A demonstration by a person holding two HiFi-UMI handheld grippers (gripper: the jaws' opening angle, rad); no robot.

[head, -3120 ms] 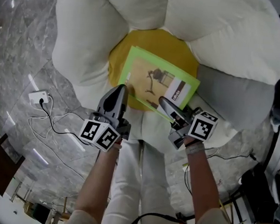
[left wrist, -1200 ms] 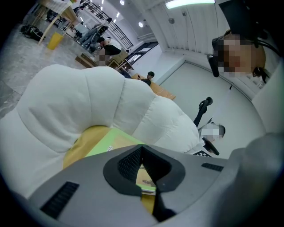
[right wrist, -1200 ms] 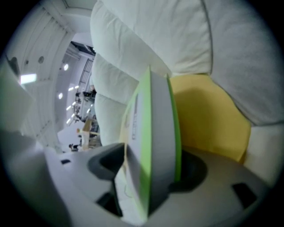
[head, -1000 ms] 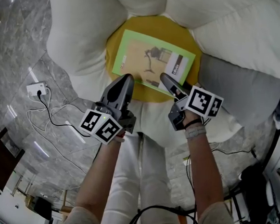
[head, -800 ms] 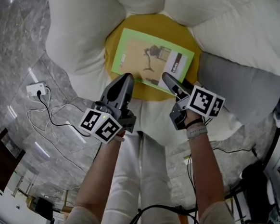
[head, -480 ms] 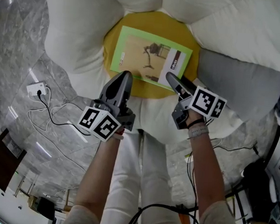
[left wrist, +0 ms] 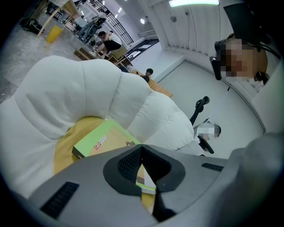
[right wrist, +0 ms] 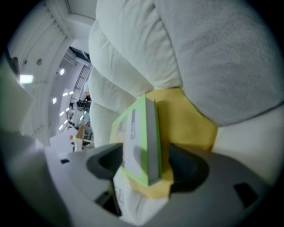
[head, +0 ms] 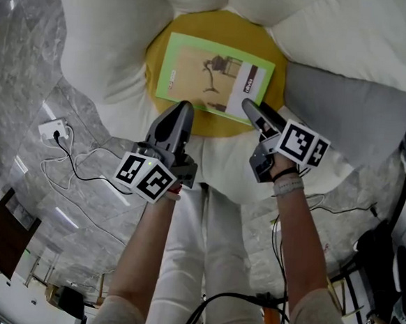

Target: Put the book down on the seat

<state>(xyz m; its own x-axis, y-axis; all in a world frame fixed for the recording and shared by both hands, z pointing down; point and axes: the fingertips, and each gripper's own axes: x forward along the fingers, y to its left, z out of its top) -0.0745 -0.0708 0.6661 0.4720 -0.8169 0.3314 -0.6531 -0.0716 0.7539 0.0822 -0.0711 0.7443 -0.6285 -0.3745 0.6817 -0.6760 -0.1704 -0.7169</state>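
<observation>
A green-bordered book (head: pixel 213 75) lies flat on the yellow seat cushion (head: pixel 157 55) of a white, petal-shaped chair (head: pixel 101 38). My right gripper (head: pixel 248 105) is at the book's near right corner. In the right gripper view that gripper (right wrist: pixel 144 166) is open, and the book's (right wrist: pixel 142 133) corner stands between its jaws with a gap on each side. My left gripper (head: pixel 185 109) is just short of the book's near edge, shut with nothing in it. In the left gripper view its pads meet at the left gripper (left wrist: pixel 141 150), with the book (left wrist: pixel 102 139) beyond.
A grey cushion (head: pixel 347 110) sits to the right of the seat. On the marble floor to the left lie a white plug block (head: pixel 55 132) and cables (head: pixel 83 176). The person's white-trousered legs (head: pixel 198 227) are below the grippers. People stand far off (left wrist: pixel 108 42).
Over three seconds the book went from tilted at the seat's front to flat and deeper on the yellow cushion. The left gripper came off its edge. The right gripper stayed at its corner.
</observation>
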